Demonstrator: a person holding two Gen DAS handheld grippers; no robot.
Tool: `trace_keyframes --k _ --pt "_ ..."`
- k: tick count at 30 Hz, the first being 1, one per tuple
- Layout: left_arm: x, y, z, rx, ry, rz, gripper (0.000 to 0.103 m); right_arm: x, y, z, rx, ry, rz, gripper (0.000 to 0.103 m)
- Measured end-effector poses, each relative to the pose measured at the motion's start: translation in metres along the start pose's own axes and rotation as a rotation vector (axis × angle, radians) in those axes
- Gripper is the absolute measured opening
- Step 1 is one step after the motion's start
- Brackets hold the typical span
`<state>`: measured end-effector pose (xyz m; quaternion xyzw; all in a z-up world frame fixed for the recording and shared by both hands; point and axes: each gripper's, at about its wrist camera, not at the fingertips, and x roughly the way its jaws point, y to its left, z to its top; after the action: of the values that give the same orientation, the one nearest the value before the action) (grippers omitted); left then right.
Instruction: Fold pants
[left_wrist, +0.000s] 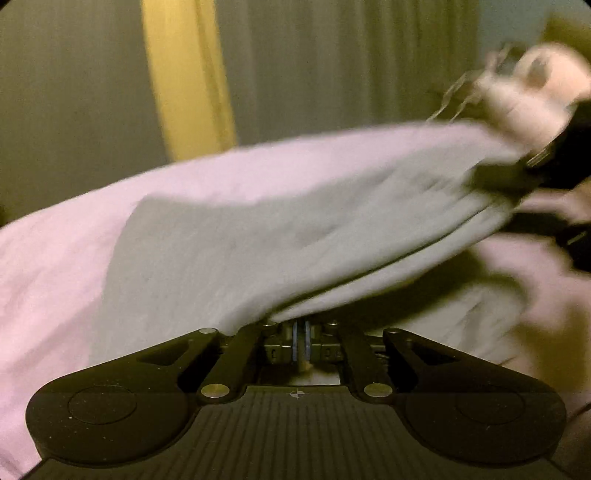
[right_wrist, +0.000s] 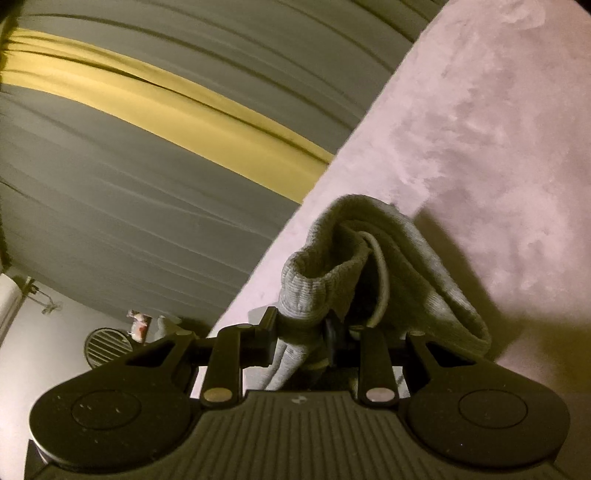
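Grey pants hang stretched above a pink bed sheet in the left wrist view, blurred by motion. Their near edge runs down into my left gripper, whose blue pads stand almost together on the cloth. The far end is bunched at the upper right, where a hand holds my right gripper. In the right wrist view my right gripper is shut on a ribbed band of the pants. The bunched cloth and a drawstring loop rise just past the fingers.
The pink bed fills the right side, and its edge runs diagonally. Behind it hang grey curtains with a yellow panel. A round slatted object and small items sit low at the left by a pale wall.
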<state>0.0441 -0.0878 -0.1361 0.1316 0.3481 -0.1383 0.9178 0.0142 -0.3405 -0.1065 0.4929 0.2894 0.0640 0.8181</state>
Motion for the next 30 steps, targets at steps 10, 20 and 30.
trace_keyframes --k 10,20,30 --pt "-0.056 0.109 -0.002 -0.334 0.125 -0.115 0.082 -0.018 -0.019 -0.004 -0.043 -0.016 -0.241 0.037" --pt "-0.001 0.169 0.002 -0.274 0.112 -0.088 0.100 0.021 0.010 0.010 -0.385 0.027 -0.343 0.099" --pt "0.088 0.164 0.002 -0.261 0.265 -0.308 0.103 0.083 -0.043 0.017 -0.200 0.319 -0.158 0.100"
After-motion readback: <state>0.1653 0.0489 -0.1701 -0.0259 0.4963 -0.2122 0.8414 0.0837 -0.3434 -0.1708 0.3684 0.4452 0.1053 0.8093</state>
